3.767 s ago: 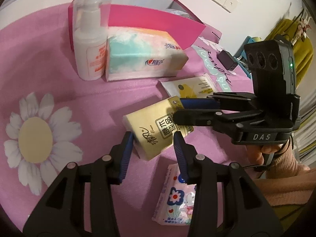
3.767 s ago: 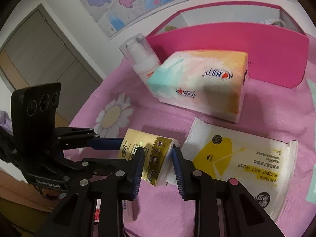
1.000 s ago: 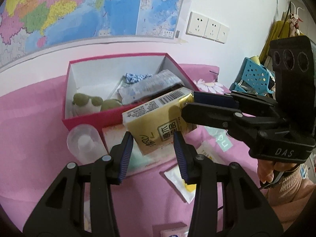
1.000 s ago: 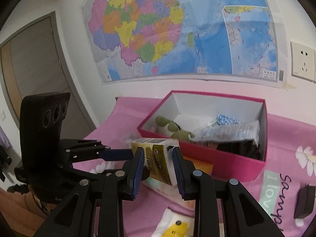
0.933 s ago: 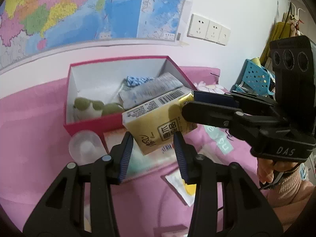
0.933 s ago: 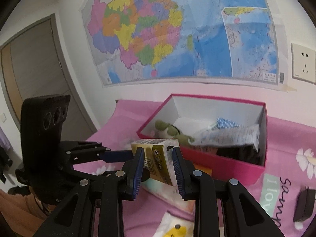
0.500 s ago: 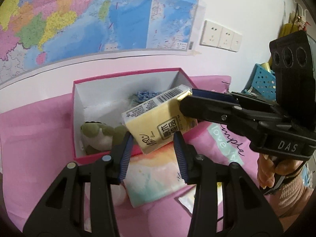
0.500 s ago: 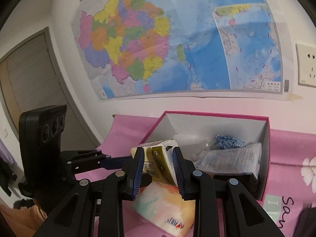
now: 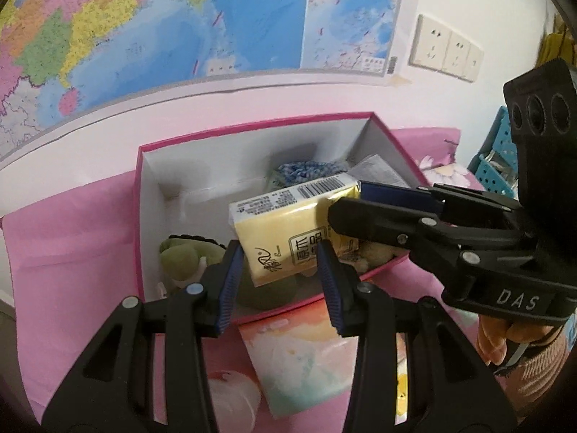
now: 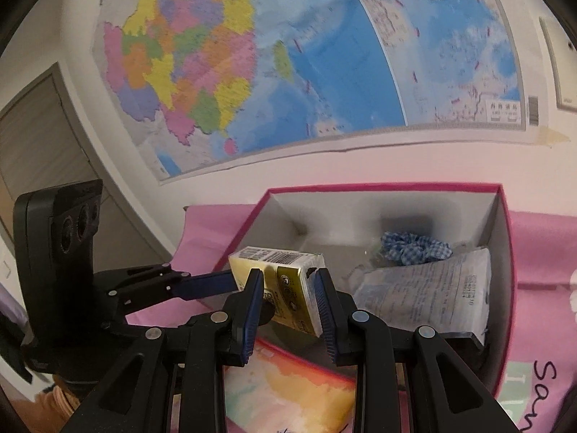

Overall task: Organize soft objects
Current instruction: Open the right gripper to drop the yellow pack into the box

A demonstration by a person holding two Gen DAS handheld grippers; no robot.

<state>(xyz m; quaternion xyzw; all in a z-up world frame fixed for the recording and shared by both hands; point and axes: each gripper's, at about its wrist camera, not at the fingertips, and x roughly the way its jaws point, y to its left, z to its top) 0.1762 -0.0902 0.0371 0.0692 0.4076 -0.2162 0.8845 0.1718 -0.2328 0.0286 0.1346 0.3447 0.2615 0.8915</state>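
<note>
A yellow tissue pack (image 9: 288, 223) was held above the open pink box (image 9: 139, 216), clamped at one end by the left gripper (image 9: 279, 274) and at the other by the right gripper (image 10: 288, 296).

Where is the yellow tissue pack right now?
In both views the yellow tissue pack hangs over the pink box, pinched by both tongs, left and right.

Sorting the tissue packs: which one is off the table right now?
The yellow tissue pack, gripped by both grippers above the pink box; the pastel tissue pack lies on the cloth.
</note>
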